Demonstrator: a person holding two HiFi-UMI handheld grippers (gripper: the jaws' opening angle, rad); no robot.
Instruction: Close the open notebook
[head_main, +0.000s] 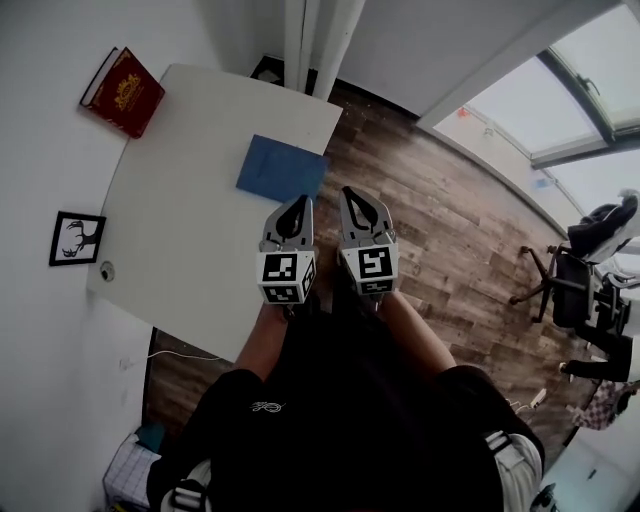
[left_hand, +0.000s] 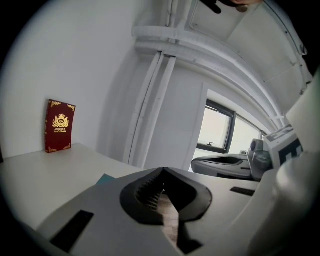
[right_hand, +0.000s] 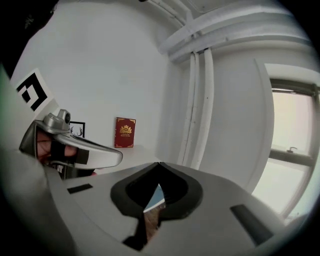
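Observation:
The blue notebook (head_main: 282, 168) lies closed and flat near the far right edge of the white table (head_main: 190, 230). Both grippers are held up side by side above the table's right edge, short of the notebook and clear of it. My left gripper (head_main: 300, 203) has its jaws shut tip to tip with nothing between them, and so does my right gripper (head_main: 352, 194). In the left gripper view the jaws (left_hand: 162, 170) meet, and a corner of the notebook (left_hand: 106, 178) peeks out beside them. In the right gripper view the closed jaws (right_hand: 159, 164) show a strip of the notebook (right_hand: 158, 197) through their hollow.
A red book (head_main: 124, 92) leans against the wall at the table's far left corner. A framed deer picture (head_main: 77, 238) stands along the wall, with a small round object (head_main: 107, 270) near it. Wooden floor and an office chair (head_main: 590, 270) lie to the right.

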